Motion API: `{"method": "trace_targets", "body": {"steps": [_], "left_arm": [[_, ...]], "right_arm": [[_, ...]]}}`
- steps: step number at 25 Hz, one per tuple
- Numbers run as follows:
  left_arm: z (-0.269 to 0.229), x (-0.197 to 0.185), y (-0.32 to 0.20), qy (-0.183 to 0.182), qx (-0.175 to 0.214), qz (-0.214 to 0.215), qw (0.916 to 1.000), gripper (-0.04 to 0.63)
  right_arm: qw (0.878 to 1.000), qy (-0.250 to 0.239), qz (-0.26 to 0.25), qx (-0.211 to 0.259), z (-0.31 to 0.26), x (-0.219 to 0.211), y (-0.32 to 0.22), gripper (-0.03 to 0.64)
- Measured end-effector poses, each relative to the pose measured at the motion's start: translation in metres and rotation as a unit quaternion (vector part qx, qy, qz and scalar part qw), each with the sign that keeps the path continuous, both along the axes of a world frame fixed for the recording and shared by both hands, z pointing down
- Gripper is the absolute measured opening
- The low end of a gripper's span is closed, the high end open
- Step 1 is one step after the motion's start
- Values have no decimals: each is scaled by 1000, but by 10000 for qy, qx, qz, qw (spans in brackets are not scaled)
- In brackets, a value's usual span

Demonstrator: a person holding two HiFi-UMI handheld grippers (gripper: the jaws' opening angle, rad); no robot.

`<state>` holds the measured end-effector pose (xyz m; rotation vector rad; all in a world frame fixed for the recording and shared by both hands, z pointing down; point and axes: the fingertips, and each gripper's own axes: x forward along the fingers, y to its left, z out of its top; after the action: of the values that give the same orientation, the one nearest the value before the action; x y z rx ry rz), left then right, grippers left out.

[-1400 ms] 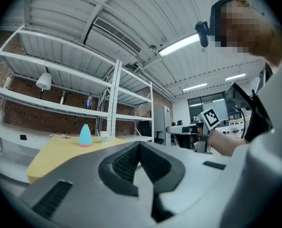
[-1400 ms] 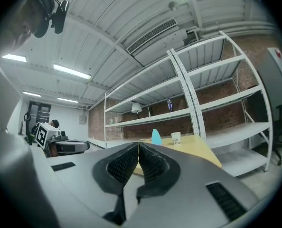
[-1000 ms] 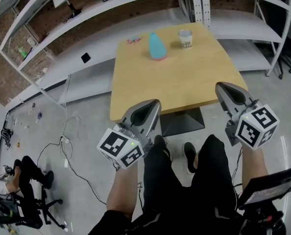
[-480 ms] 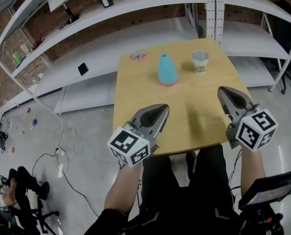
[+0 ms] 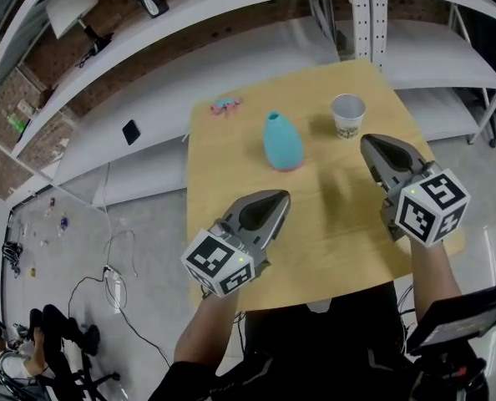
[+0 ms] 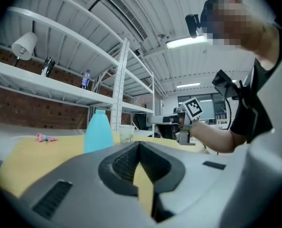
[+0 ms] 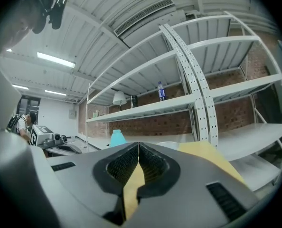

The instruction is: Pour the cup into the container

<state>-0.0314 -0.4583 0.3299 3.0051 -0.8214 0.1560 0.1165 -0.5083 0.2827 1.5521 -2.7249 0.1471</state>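
Hovering above the wooden table (image 5: 340,249), left gripper (image 5: 272,200) and right gripper (image 5: 373,145) are closed, empty. The far paper cup (image 5: 347,115) stands ungrasped right of the turquoise bottle (image 5: 282,142), so grasping and pouring apparently remain.

open table (image 5: 331,215) before cup (image 5: 348,115), container (image 5: 282,141) just left

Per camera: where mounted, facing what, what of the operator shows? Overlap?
Head view: on the head, steeply down at the table; both forearms, left gripper, right gripper.
Left gripper view: on the left gripper, across the table at the blue container and cup; its shut jaws, the person's right arm.
Right gripper view: on the right gripper, toward the shelving; its shut jaws.
Shared: blue container in all three.
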Motion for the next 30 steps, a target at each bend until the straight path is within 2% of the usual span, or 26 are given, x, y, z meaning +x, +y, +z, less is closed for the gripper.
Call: {"method": "trace_targets", "body": {"steps": [3,8,13,16,19,24,30], "left_arm": [[8,8,-4,-186,-133,275,9994,-8],[8,15,-7,-194,-149,611,9978,-9],[11,19,-8,-227,-139,928,9953,-9],[11,21,-10,-234,-126,1071,9939,-9],[10,20,-11,-250,-97,1172,9927,-8],[11,21,-9,-220,-106,1194,9925,-8],[11,21,-7,-219,-82,1318,9910,-8]], "right_arm": [[9999,86,63,-51,6,2,-17,2],[9995,76,273,-120,17,14,-37,9],[9990,158,277,-306,31,16,-48,111],[9975,348,373,-480,41,24,-57,206],[9964,430,379,-620,49,26,-70,258],[9944,571,236,-854,62,20,-86,305],[9930,667,141,-961,68,11,-101,311]]}}
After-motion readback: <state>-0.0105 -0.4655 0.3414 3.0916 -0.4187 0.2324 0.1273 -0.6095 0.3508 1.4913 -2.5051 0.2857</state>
